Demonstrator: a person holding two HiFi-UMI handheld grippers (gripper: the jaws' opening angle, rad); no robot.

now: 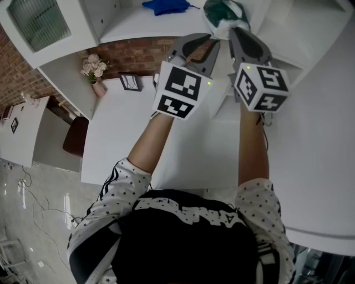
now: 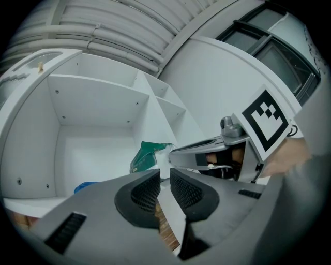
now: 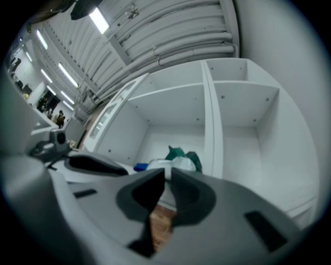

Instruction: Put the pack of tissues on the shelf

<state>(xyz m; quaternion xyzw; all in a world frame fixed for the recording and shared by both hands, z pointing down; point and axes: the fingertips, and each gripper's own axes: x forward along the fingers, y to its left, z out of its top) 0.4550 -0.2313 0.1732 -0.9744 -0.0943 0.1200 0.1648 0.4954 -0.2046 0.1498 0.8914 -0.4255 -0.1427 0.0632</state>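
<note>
In the head view the pack of tissues [image 1: 224, 15] lies on the shelf [image 1: 127, 25] just beyond the right gripper [image 1: 239, 32], the left gripper view shows the left gripper [image 2: 164, 175] with fingers slightly apart and empty, the right gripper view shows the same with the pack [image 3: 180, 159] close ahead, so a stray brush could knock it off.

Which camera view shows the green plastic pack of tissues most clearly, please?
The left gripper view: the green plastic pack of tissues leans inside the white shelf, its printed side clear. The right gripper view shows the pack blurred beyond its jaws; the head view shows the pack small at the top edge.
</note>
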